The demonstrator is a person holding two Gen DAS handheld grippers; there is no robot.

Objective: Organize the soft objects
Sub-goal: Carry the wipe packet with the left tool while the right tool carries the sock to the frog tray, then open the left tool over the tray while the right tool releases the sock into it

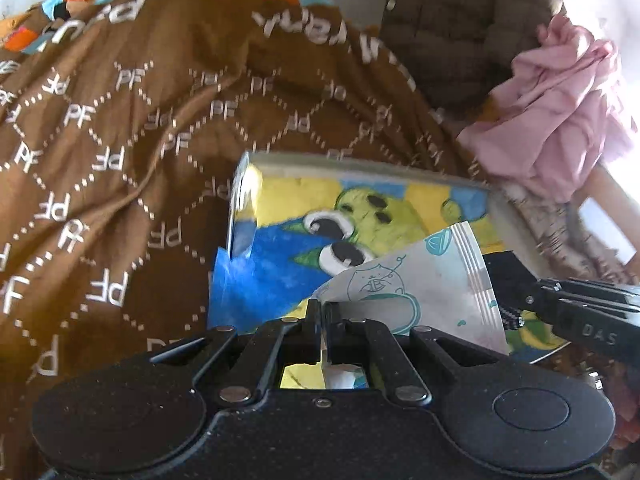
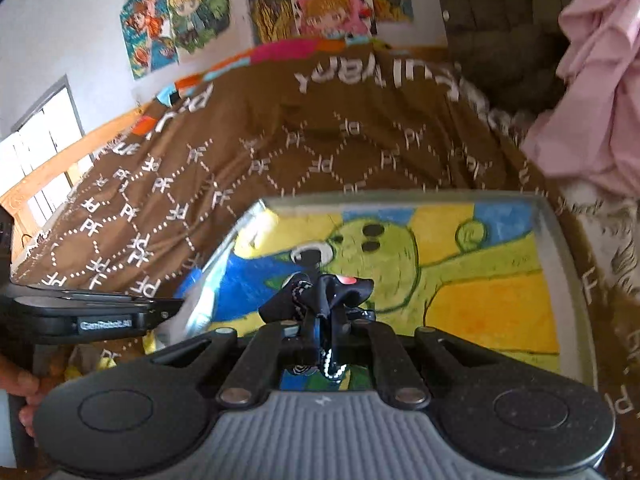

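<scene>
In the left wrist view my left gripper [image 1: 323, 308] is shut on a white cloth with a teal cat print [image 1: 420, 284], which fans out over a shallow metal-rimmed tray [image 1: 240, 200]. The tray is lined with a bright cartoon towel [image 1: 304, 216] in green, yellow and blue. In the right wrist view my right gripper [image 2: 326, 320] is shut on a small black fabric piece with a black-and-white cord [image 2: 336, 292], held over the same tray [image 2: 560, 248]. Each gripper shows at the edge of the other's view: the right gripper [image 1: 524, 304] and the left gripper [image 2: 176, 304].
The tray rests on a bed under a brown blanket with white PF lettering [image 1: 120, 128]. A crumpled pink garment [image 1: 560, 112] and a dark quilted jacket [image 1: 460, 20] lie at the far right. Cartoon posters [image 2: 328, 4] hang on the wall. A hand [image 2: 24, 384] shows at lower left.
</scene>
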